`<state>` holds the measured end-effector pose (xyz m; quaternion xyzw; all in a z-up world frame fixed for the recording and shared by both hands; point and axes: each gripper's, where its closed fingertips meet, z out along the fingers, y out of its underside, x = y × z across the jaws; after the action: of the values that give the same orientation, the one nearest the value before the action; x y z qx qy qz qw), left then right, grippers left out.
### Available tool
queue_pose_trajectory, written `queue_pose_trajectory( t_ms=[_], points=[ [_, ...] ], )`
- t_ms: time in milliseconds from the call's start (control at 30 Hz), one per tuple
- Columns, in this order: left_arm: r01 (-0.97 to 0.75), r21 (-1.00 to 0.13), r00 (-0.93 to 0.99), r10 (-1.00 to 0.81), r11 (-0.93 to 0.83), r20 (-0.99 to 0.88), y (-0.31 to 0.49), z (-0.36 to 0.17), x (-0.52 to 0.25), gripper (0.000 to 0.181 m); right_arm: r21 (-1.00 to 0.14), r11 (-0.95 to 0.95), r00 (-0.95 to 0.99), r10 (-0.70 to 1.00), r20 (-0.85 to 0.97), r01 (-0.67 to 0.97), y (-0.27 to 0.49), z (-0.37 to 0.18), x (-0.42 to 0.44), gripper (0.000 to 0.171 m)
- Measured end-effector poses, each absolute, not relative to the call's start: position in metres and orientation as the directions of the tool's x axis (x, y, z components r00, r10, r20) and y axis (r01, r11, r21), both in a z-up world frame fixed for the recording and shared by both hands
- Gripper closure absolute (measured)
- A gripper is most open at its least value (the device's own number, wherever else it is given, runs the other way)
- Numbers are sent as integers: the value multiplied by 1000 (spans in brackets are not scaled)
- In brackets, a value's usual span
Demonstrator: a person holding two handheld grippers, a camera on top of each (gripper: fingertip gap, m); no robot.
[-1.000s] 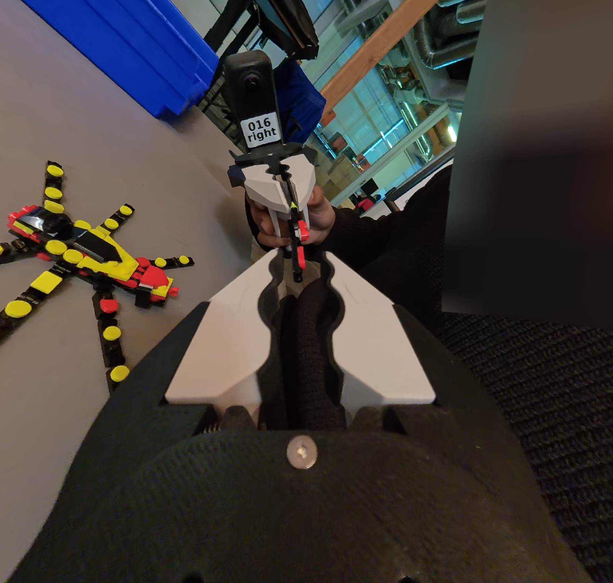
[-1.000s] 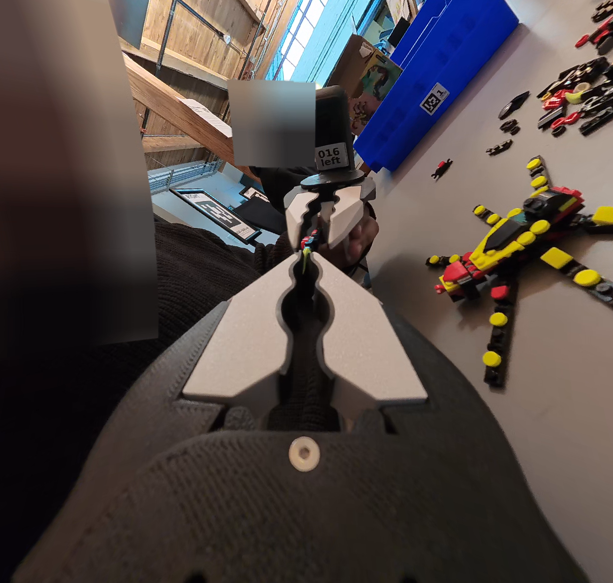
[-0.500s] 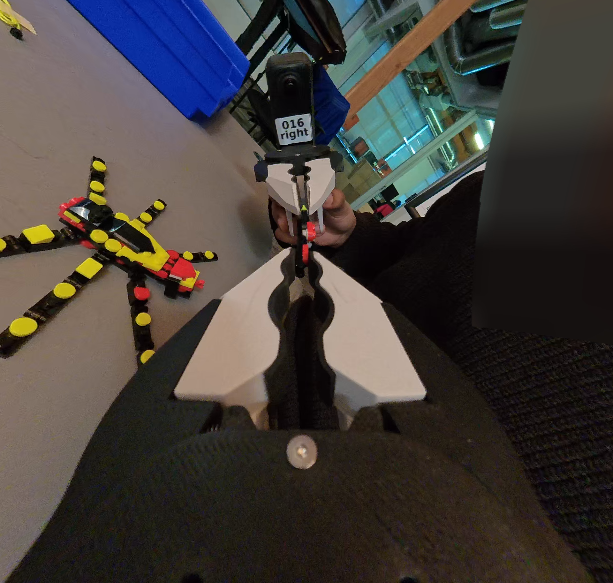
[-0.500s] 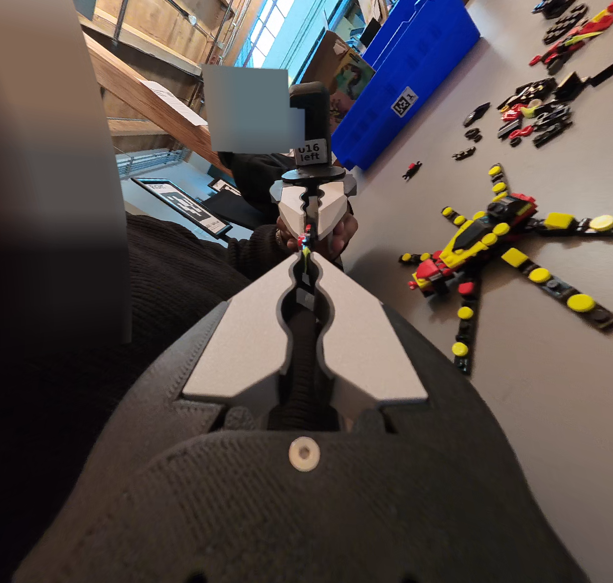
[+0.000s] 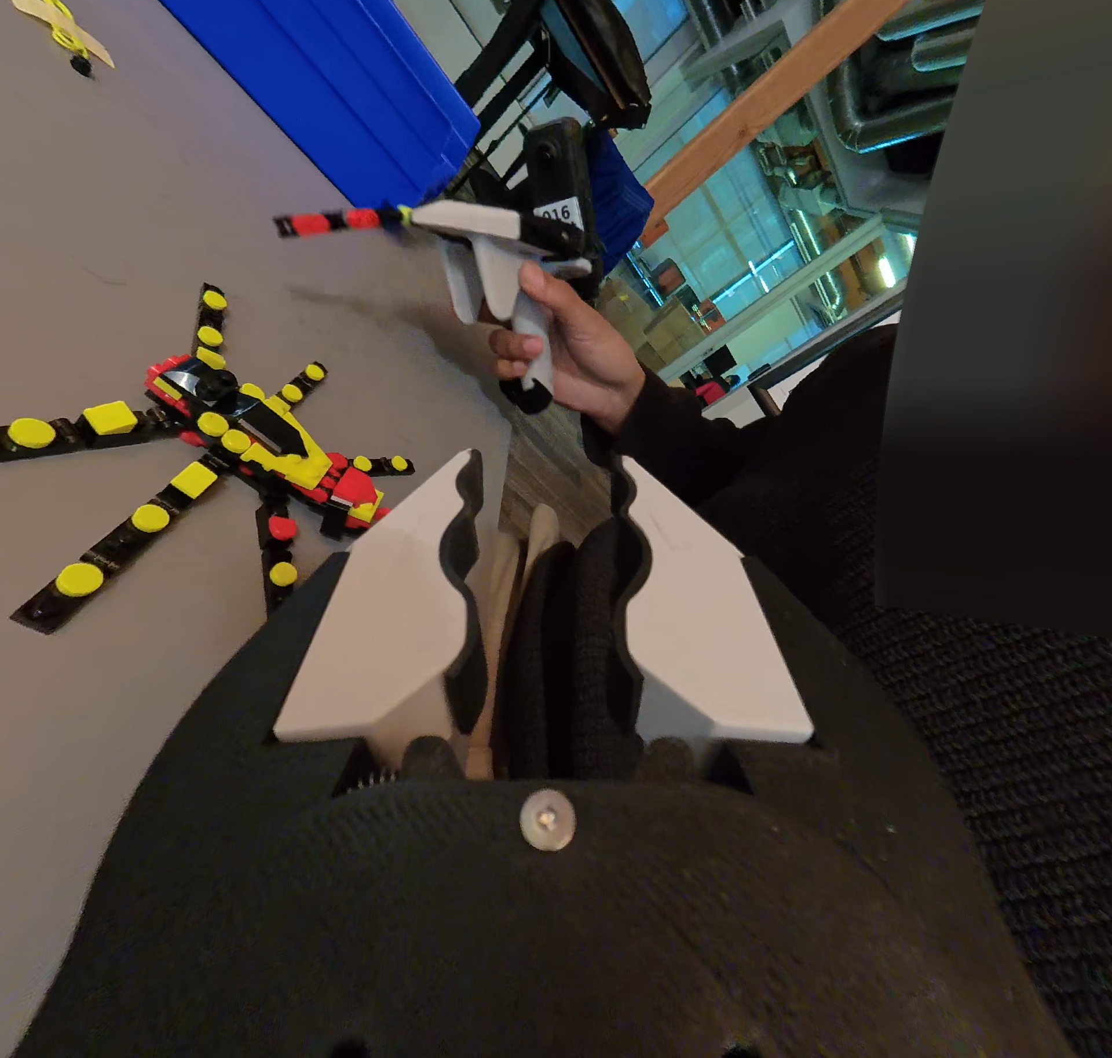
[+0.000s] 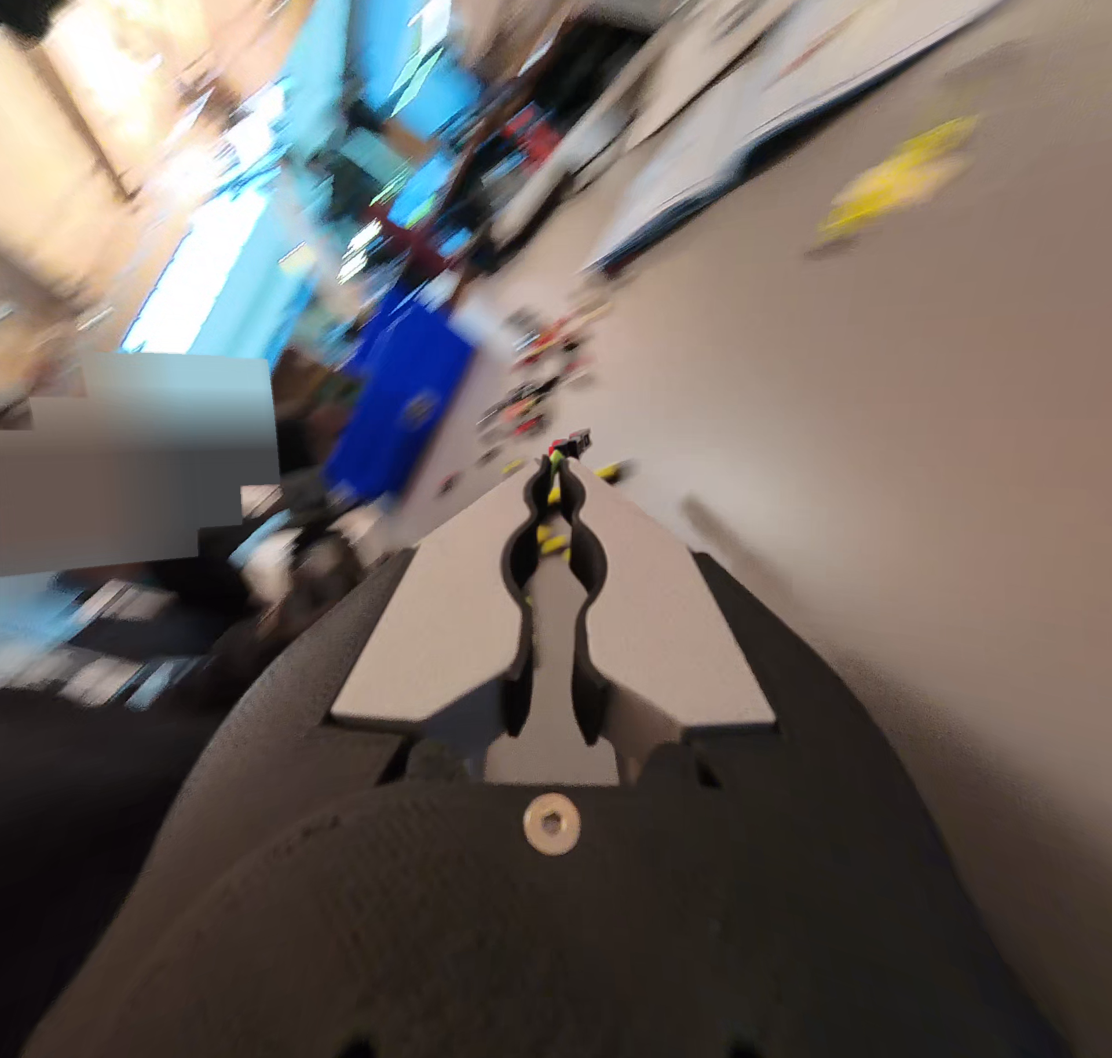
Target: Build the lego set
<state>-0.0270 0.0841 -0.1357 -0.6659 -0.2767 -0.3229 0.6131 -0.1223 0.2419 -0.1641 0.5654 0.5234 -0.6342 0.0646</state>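
One lego strip [image 5: 337, 222] in right jaws.

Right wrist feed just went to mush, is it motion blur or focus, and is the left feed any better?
Right wrist view: streaked motion blur over the whole background, while the right gripper and the small red and black strip it pinches stay fairly sharp. Left wrist view: mostly crisp, the lego model on the table reads clearly, with wide-angle bending at the edges.

This looks like a big workshop hall, with shiny metal air pipes [image 5: 866, 96] and a long wooden beam [image 5: 800, 66] up high, tall bright windows [image 5: 740, 210], and blue plastic storage bins [image 5: 313, 60] on a grey table [image 5: 150, 198].
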Motion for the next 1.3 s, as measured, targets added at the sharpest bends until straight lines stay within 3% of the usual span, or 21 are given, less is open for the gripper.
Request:
queue_pose_trajectory(
  t_ms=[333, 433, 567, 700, 767, 833, 900, 967, 1067, 1200, 1300],
  points=[
    [764, -634, 634, -46, -117, 772, 84, -137, -25, 145, -511, -460, -119, 648, -752, 726, 271, -210, -133, 170],
    [749, -650, 652, -34, -129, 758, 84, -138, -24, 145, -535, -465, -103, 680, -726, 705, 281, -212, -137, 169],
    [738, -661, 661, -48, -139, 748, 83, -137, -21, 155, -597, -461, -102, 730, -676, 657, 298, -204, -140, 146],
    [742, -659, 658, -55, -124, 751, 83, -135, -23, 157, -702, -463, -185, 749, -637, 542, 308, -170, -143, 144],
    [736, -668, 668, -48, -105, 743, 82, -133, -26, 155, -832, -381, -285, 811, -510, 404, 310, -136, -141, 145],
    [716, -693, 694, -23, -86, 720, 80, -133, -30, 156, -930, -169, -299, 915, -271, 328, 312, -120, -137, 145],
    [672, -738, 740, 13, -61, 673, 76, -133, -38, 181, -946, 66, -293, 956, -32, 318, 310, -123, -135, 140],
    [635, -772, 772, 62, -29, 633, 72, -134, -48, 181, -925, 221, -293, 947, 128, 310, 306, -132, -136, 139],
    [559, -829, 818, 168, -1, 551, 63, -139, -69, 181, -894, 336, -335, 913, 232, 297, 294, -154, -142, 139],
    [246, -969, 846, 491, -10, 210, 43, -131, -114, 181, -869, 401, -445, 860, 248, 291, 274, -183, -151, 132],
    [194, -978, 852, 506, -71, 132, 48, -134, -118, 181, -864, 434, -495, 827, 268, 258, 264, -182, -157, 124]
  ],
)
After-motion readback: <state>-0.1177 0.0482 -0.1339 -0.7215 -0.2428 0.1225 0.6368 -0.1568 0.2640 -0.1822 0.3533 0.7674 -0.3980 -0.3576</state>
